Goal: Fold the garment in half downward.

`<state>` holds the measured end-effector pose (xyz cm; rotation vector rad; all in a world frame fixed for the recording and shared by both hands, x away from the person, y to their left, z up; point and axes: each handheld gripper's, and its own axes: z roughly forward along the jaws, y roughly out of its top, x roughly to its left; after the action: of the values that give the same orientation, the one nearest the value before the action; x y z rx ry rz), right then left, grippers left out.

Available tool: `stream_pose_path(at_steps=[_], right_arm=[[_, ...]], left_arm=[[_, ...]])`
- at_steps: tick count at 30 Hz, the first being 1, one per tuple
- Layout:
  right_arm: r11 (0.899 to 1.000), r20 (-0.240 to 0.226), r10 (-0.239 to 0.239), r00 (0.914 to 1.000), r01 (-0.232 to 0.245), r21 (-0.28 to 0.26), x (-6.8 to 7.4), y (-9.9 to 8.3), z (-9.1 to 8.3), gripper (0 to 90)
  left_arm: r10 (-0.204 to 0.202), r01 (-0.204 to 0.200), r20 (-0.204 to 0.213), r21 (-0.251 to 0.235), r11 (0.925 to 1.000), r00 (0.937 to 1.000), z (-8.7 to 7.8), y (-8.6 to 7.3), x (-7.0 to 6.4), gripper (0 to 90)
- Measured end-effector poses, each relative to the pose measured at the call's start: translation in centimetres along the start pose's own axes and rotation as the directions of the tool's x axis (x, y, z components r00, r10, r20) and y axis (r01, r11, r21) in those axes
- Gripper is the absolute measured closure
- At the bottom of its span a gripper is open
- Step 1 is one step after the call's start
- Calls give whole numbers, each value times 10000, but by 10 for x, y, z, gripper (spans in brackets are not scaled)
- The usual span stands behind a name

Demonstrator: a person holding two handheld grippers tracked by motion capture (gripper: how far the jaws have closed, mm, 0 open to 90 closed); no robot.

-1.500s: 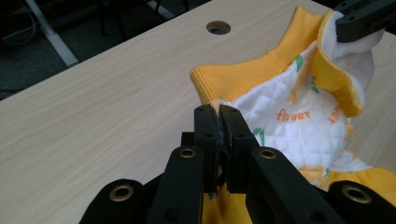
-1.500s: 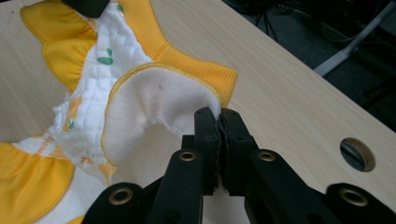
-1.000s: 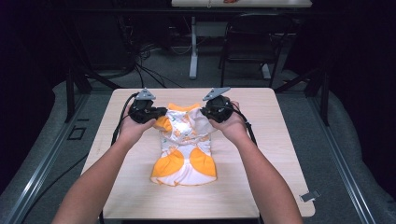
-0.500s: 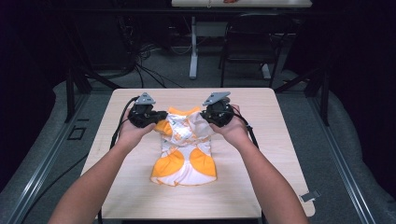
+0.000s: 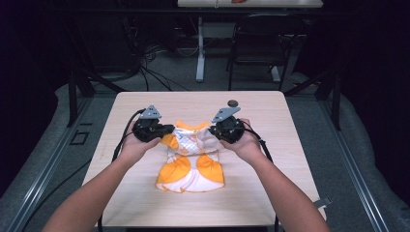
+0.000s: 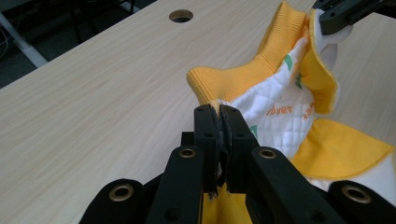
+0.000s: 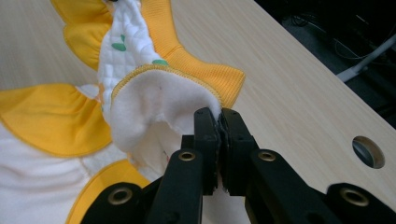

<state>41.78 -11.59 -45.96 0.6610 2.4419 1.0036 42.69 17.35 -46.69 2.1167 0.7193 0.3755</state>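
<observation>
Lay on the table [image 5: 145,193], near its middle: a small orange-and-white garment [image 5: 192,159], lower half flat, upper edge lifted off the wood. Pinched at the garment's upper left corner by the left gripper [image 6: 218,112], jaws closed tight on the orange ribbed edge. Pinched at the upper right corner by the right gripper [image 7: 218,114], jaws likewise closed, on the white fleecy lining. Beyond the garment, near the table's far edge: a round hole [image 5: 232,102].
</observation>
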Motion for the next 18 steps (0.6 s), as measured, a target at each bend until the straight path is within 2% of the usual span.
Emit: stream_pose_path(at_steps=[7,9,18], right_arm=[[9999,-238,-146,9996,147,35,11,-8,0,860],[9990,-281,-344,9990,352,273,15,-10,1,860],[9976,-459,-459,9979,481,495,25,-21,8,858]], left_arm=[[-1,-2,147,164,9999,9999,1,-11,-4,867],[28,-33,227,231,9997,9997,2,-15,-7,866],[0,-20,507,397,9992,9987,3,-31,-13,866]])
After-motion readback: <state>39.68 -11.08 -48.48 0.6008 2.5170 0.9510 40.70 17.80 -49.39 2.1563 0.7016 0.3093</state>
